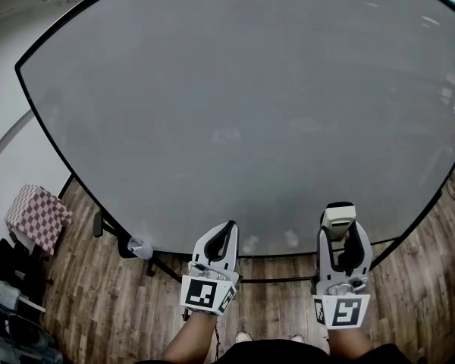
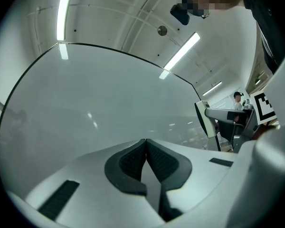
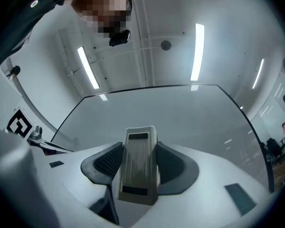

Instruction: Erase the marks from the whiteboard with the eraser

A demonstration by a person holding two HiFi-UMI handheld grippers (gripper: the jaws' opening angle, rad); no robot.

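A large black-framed whiteboard (image 1: 243,105) fills the head view; its surface looks blank grey, with only faint smudges low down. My right gripper (image 1: 340,226) is shut on a beige eraser (image 1: 338,218), held just in front of the board's lower edge. In the right gripper view the eraser (image 3: 139,163) stands upright between the two dark pads, the whiteboard (image 3: 180,113) behind it. My left gripper (image 1: 227,230) is shut with nothing in it, near the board's bottom edge. In the left gripper view its pads (image 2: 133,163) meet, facing the whiteboard (image 2: 85,99).
The board stands on a wheeled stand (image 1: 136,247) over a wooden floor (image 1: 98,309). A checkered stool (image 1: 36,217) sits at the lower left beside dark clutter. The person's forearms reach in from the bottom edge. Ceiling strip lights (image 3: 198,51) show above the board.
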